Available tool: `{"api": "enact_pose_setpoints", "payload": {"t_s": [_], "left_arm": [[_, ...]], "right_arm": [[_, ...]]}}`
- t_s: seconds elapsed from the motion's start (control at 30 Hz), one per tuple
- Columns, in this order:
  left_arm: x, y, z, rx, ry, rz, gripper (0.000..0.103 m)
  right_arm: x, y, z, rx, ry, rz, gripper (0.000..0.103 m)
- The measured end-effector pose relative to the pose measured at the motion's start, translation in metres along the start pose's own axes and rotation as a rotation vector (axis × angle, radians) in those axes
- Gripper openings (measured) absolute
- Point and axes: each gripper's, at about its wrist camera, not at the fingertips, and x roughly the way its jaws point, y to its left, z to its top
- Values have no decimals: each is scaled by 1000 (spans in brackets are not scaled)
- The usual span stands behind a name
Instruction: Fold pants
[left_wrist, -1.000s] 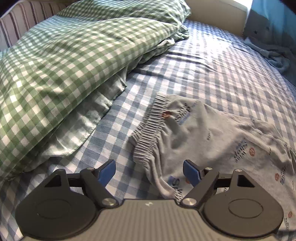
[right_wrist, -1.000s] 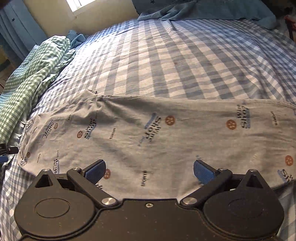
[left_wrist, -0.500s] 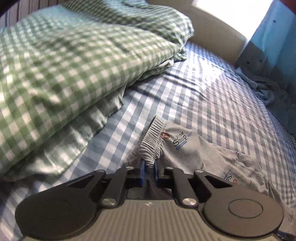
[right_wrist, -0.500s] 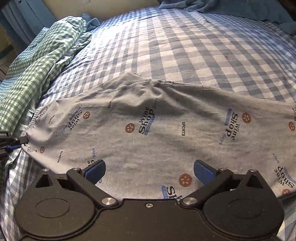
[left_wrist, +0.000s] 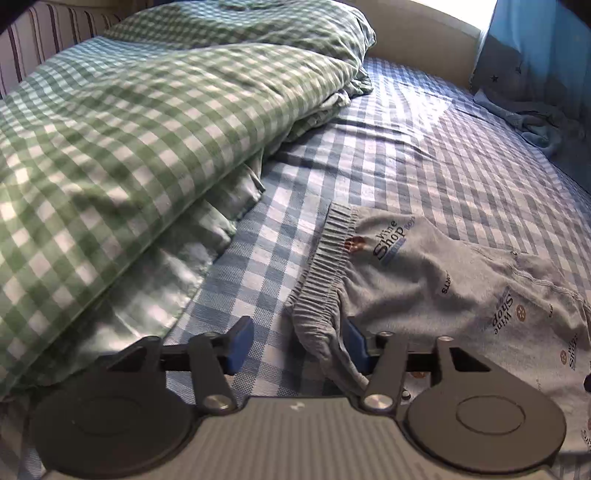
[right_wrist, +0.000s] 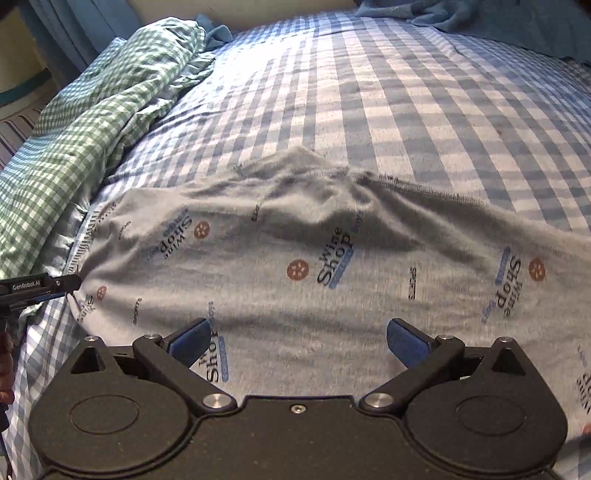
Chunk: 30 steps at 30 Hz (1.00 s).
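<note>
Grey printed pants (right_wrist: 295, 266) lie spread on a blue checked bed sheet (right_wrist: 369, 92). In the left wrist view their ribbed waistband (left_wrist: 325, 280) runs toward me, and its near end hangs between my fingers. My left gripper (left_wrist: 299, 345) is open, with the waistband next to its right fingertip. My right gripper (right_wrist: 297, 339) is open and empty, low over the middle of the pants. The left gripper's tip (right_wrist: 55, 284) shows at the waistband corner in the right wrist view.
A green checked duvet (left_wrist: 129, 147) is piled along the left of the bed, also in the right wrist view (right_wrist: 92, 129). A blue garment (left_wrist: 532, 125) lies at the far side near the blue curtain (left_wrist: 543, 48). More blue cloth (right_wrist: 461, 18) lies at the far edge.
My left gripper closed on the waistband half a second ago and has now opened again. The right gripper stayed open and moved forward over the pants, which have bunched up in the middle.
</note>
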Motion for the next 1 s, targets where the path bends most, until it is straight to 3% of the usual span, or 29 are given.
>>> {"api": "enact_pose_setpoints", "payload": {"t_s": [0.07,0.23,0.33,0.47,0.6,0.7,0.83,0.87,0.9,1.0], "left_arm": [[-12,-6,2,22,-29,8,78],[-26,-38,8,93,-91,-17,90],[-18,-64,6,161,-71,-55,90],[-5,-93,-5,247,-34,-98,90],[6,-108,-16,302,27,-93,90],[13,-110,-24,332,78,-65,90],[21,-104,-32,340,128,-45,90],[22,-102,-33,343,136,-42,91],[22,-101,-34,346,137,-41,91],[21,-100,-35,350,140,-37,92]], "right_arm": [[5,-6,19,-14,-21,-1,102],[21,-19,73,-15,-83,22,99],[39,-23,98,-13,-73,43,82],[59,-14,115,-103,-12,54,58],[72,-3,105,-230,67,6,16],[55,4,94,-292,37,-5,0],[48,10,80,-324,69,67,1],[49,9,80,-320,65,65,5],[50,6,82,-304,48,60,18],[53,-11,98,-168,3,81,35]]}}
